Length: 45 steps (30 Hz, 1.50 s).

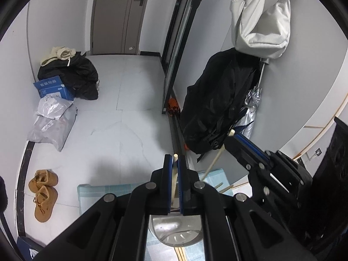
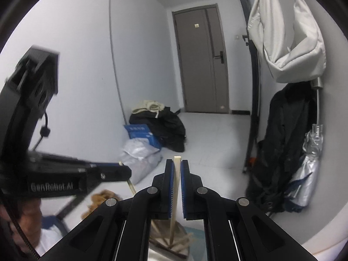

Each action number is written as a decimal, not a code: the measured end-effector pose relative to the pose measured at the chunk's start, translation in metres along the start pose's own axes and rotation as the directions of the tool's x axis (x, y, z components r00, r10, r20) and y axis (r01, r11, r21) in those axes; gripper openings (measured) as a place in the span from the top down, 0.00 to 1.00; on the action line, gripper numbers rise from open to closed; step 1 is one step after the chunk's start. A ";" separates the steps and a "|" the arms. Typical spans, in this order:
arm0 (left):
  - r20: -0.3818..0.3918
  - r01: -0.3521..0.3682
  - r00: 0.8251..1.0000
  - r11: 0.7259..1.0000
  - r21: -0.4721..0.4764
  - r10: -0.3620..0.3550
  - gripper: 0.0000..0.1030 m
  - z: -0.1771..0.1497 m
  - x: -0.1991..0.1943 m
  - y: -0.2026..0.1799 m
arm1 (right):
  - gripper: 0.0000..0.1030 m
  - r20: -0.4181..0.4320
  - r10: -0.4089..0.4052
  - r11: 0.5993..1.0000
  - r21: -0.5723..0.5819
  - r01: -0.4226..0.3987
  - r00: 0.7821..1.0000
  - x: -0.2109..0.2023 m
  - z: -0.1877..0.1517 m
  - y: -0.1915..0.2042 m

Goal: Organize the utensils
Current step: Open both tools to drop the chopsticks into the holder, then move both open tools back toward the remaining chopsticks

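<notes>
My left gripper [image 1: 174,158] is shut on a pale wooden chopstick [image 1: 174,180] that stands nearly upright between its blue pads. Under it sits a shiny metal utensil holder [image 1: 174,232] with slotted walls, on a light blue mat [image 1: 97,195]. To the right, my right gripper [image 1: 233,136] grips a second chopstick [image 1: 214,163], slanted down toward the mat. In the right wrist view my right gripper [image 2: 177,162] is shut on that chopstick [image 2: 176,180], above a bundle of chopsticks [image 2: 178,239]. At the left my left gripper [image 2: 127,171] holds its chopstick [image 2: 131,186].
Loose chopsticks [image 1: 225,187] lie on the mat's right side. On the floor are tan shoes [image 1: 44,193], grey parcels [image 1: 52,126], a blue box [image 1: 54,89] and dark clothes [image 1: 74,76]. A black coat [image 1: 217,108], a white bag [image 1: 261,21] and a silver umbrella [image 1: 252,102] hang on the right.
</notes>
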<state>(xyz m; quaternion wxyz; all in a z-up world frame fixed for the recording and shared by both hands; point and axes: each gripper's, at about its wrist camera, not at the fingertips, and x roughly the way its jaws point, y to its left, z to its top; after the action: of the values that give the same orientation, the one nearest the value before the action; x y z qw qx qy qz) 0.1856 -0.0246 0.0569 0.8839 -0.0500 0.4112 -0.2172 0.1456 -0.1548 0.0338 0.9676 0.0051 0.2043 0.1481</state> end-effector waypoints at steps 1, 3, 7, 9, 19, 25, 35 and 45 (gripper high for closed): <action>0.002 -0.002 1.000 1.000 -0.009 0.002 0.99 -0.002 0.001 0.002 | 0.95 -0.011 -0.002 1.000 0.003 0.002 1.000 0.001 -0.005 0.000; -0.014 -0.001 1.000 1.000 -0.011 0.001 0.99 -0.006 0.004 0.003 | 0.95 -0.035 0.004 1.000 0.023 -0.003 0.999 0.004 -0.013 -0.002; -0.061 -0.014 0.998 0.999 -0.034 0.012 0.97 -0.013 0.013 0.008 | 0.94 -0.085 0.019 0.999 0.037 -0.016 0.996 0.008 -0.027 -0.004; -0.064 -0.026 0.998 0.999 -0.036 0.024 0.96 -0.018 0.012 0.009 | 0.92 -0.095 0.026 0.998 0.054 -0.021 0.995 0.005 -0.031 -0.006; 0.098 -0.162 0.981 0.985 -0.063 0.167 0.37 -0.035 -0.032 0.002 | 0.72 -0.081 -0.013 0.993 0.119 0.023 0.997 -0.039 -0.031 -0.019; 0.145 -0.211 0.966 0.976 -0.048 0.216 0.30 -0.043 -0.051 -0.010 | 0.63 -0.044 -0.016 0.993 0.117 0.021 0.999 -0.075 -0.031 -0.011; 0.224 -0.263 0.938 0.964 -0.034 0.264 0.20 -0.068 -0.084 -0.030 | 0.41 0.035 -0.020 0.996 0.089 0.017 0.999 -0.130 -0.037 0.007; 0.267 -0.279 0.924 0.960 -0.020 0.274 0.19 -0.105 -0.097 -0.046 | 0.33 0.038 -0.032 0.995 0.099 0.028 0.999 -0.163 -0.065 0.012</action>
<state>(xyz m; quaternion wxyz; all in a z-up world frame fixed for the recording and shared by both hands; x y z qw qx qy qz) 0.0361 -0.0152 0.0687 0.9534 -0.0122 0.2892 -0.0855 -0.0257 -0.1935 0.0391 0.9722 0.0524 0.1920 0.1232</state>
